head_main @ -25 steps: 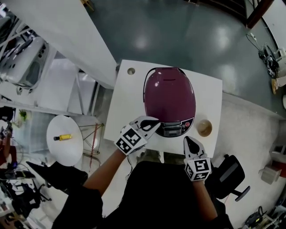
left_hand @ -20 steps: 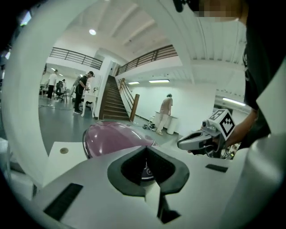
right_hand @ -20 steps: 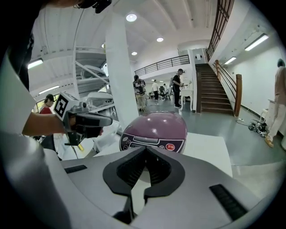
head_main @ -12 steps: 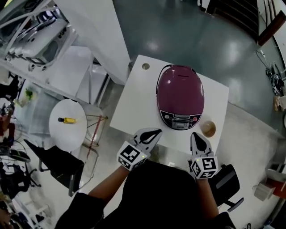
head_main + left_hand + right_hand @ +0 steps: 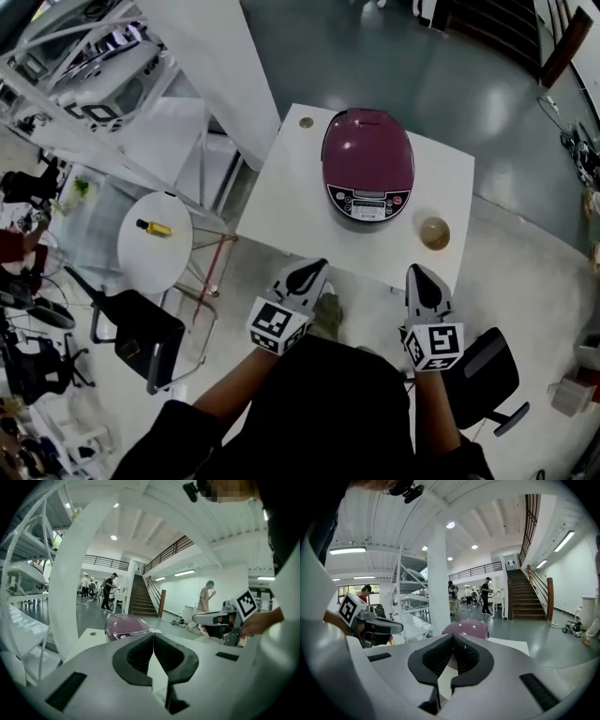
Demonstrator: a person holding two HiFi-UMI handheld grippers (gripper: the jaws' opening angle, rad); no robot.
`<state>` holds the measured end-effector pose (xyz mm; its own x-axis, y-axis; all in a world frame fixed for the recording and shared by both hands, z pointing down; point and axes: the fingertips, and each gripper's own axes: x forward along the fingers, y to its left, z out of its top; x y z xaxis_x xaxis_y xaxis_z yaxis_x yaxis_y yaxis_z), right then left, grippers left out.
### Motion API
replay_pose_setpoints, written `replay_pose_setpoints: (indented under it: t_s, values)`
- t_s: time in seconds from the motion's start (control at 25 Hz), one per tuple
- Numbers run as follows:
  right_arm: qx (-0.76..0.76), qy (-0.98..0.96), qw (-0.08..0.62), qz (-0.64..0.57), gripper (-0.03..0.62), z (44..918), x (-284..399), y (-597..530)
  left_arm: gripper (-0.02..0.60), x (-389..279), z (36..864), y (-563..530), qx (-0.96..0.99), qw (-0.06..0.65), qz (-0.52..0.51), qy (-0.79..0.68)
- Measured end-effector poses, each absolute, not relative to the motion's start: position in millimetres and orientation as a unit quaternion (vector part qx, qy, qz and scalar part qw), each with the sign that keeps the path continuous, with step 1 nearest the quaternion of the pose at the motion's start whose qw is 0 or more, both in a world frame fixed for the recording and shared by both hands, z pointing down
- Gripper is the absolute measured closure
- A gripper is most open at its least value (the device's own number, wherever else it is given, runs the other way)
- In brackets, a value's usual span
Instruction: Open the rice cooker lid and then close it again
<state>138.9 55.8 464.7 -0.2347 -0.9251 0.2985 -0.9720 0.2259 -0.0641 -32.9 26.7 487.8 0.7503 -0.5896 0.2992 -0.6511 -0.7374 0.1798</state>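
The maroon rice cooker (image 5: 367, 164) stands on the white table (image 5: 281, 197) with its lid down and its control panel facing me. It also shows beyond the jaws as the dome of the cooker (image 5: 126, 625) and the cooker (image 5: 466, 627). My left gripper (image 5: 319, 265) hangs off the table's near edge, shut and empty, its jaws meeting tip to tip in the left gripper view (image 5: 153, 637). My right gripper (image 5: 414, 269) hovers at the near edge to the right, also shut with nothing in it (image 5: 453, 639). Neither touches the cooker.
A small tan bowl (image 5: 434, 232) sits right of the cooker, and a round hole (image 5: 306, 122) marks the table's far left corner. A round white side table (image 5: 155, 246) with a yellow bottle (image 5: 155, 228) stands to the left. Black chairs (image 5: 141, 333) (image 5: 487, 370) flank me.
Both grippers have drawn back from the cooker's front panel towards me, past the table's near edge, and risen. The cooker's lid stays down.
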Motion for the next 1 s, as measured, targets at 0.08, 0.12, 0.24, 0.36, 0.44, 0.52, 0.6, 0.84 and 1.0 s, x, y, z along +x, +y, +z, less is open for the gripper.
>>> replay_pose_setpoints:
  t_s: [0.08,0.12,0.24,0.36,0.44,0.52,0.6,0.84,1.0]
  values:
    - [0.616,-0.774,0.090,0.116,0.594,466,140,87,0.577,-35,480,54,0.929,0.128,0.098,-0.334]
    - [0.618,-0.773,0.087,0.115,0.594,467,142,104,0.577,-35,477,70,0.930,0.122,0.092,-0.333]
    - [0.624,-0.768,0.082,0.115,0.594,470,148,155,0.577,-34,470,120,0.932,0.112,0.077,-0.337]
    - [0.632,-0.762,0.082,0.115,0.594,469,152,196,0.577,-39,463,156,0.929,0.109,0.064,-0.348]
    - [0.641,-0.754,0.080,0.119,0.594,467,153,221,0.577,-45,459,175,0.928,0.105,0.060,-0.352]
    - [0.649,-0.747,0.080,0.119,0.594,464,153,243,0.577,-49,457,189,0.929,0.104,0.059,-0.350]
    - [0.654,-0.743,0.082,0.117,0.594,461,153,257,0.577,-49,457,199,0.931,0.107,0.059,-0.343]
    - [0.665,-0.736,0.075,0.102,0.594,444,141,267,0.577,-58,450,203,0.935,0.087,0.054,-0.340]
    - [0.659,-0.742,0.078,0.097,0.594,440,121,260,0.577,-78,444,199,0.933,0.077,0.051,-0.347]
